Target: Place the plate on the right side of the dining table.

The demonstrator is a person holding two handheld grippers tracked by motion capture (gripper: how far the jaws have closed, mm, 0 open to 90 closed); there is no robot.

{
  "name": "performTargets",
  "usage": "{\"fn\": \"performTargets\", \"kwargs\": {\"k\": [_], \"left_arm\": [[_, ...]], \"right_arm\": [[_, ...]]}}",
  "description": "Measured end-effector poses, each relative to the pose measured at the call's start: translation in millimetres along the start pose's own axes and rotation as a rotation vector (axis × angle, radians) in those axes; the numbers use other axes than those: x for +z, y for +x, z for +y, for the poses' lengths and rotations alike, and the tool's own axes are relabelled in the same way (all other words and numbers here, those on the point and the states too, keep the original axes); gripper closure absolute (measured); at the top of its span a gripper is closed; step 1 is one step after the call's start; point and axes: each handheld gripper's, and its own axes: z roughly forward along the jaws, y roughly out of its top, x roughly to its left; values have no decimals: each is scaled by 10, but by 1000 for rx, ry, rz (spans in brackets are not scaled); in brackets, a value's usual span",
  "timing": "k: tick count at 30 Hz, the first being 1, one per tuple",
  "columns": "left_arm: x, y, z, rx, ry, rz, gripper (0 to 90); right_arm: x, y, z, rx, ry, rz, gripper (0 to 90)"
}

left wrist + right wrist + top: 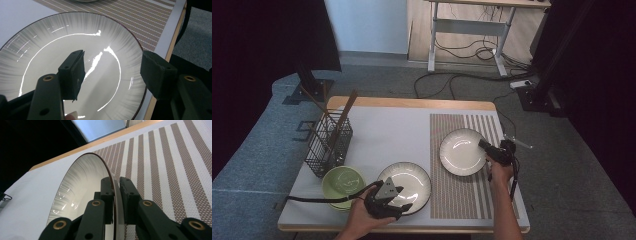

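A white plate (459, 152) lies on the striped placemat (462, 200) at the right. My right gripper (484, 146) is shut on its right rim; in the right gripper view the jaws (115, 181) pinch the thin edge of that plate (80, 185), one inside and one outside. A second, grey-streaked plate (409, 180) sits on the white table near the front edge. My left gripper (404, 199) hovers open over its near rim. In the left gripper view the gripper (112, 57) straddles the edge of this plate (50, 45), one jaw above the plate and the other beyond the rim.
A light green bowl (342, 185) stands at the front left beside the grey-streaked plate. Behind it a black wire basket (328, 147) holds long wooden utensils. The table's front edge (412, 229) runs just below both hands.
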Motion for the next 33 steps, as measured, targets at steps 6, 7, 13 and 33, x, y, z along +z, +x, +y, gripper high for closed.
{"fn": "performTargets", "kwargs": {"k": [6,7,13,33], "left_arm": [[6,-2,-3,-2,2,-1,363],[5,-2,-2,-2,2,-1,363],[18,-2,-6,-2,9,-4,363],[34,-4,-11,-4,17,-8,362]], "right_arm": [[15,-22,-3,-12,10,-7,813],[18,-21,-6,-25,15,-17,809],[25,-25,-11,-45,24,-36,799],[91,-60,-53,-106,96,-123,728]]}}
